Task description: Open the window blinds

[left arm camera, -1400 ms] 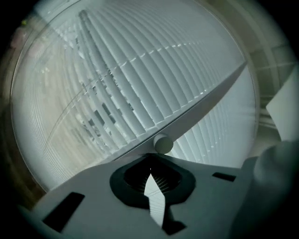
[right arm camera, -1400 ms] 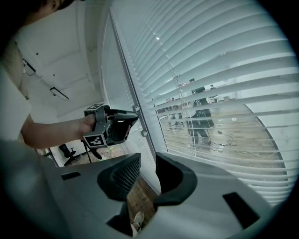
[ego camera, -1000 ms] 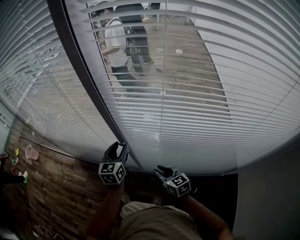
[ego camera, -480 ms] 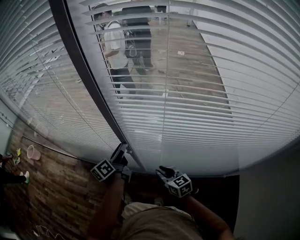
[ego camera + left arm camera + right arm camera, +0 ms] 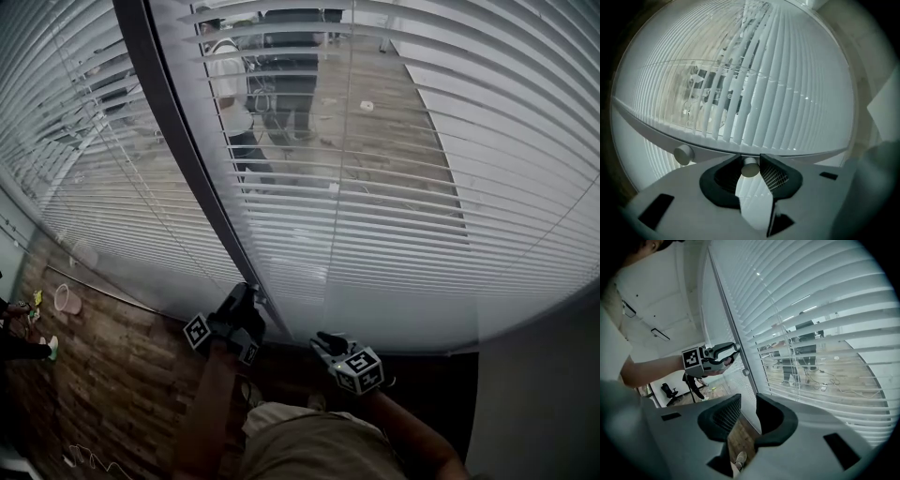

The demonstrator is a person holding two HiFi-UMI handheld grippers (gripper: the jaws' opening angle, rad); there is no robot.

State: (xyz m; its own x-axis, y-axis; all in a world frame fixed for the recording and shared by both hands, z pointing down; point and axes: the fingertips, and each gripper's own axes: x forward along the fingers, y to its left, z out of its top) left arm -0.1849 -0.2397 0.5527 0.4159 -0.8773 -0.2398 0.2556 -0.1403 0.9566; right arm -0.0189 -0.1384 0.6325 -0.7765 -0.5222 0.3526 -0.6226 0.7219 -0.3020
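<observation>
Blinds (image 5: 394,187) filled nearly the whole head view, hanging down full length, their white slats tilted enough at the upper centre to show two people (image 5: 253,84) standing beyond the glass. Across the upper left ran a dark window post (image 5: 183,150), slanting down toward the lower centre. At its foot sat the left gripper (image 5: 244,292), rolled onto its side. Its jaws had just been closing, and in the left gripper view they pressed on a pale round knob (image 5: 750,168) caught between their tips. The right gripper (image 5: 323,339) hung just right of it at the lower centre, apart from the blinds, its jaws drawn almost together with nothing between them. A second knob (image 5: 683,154) showed at the left of the left gripper view.
</observation>
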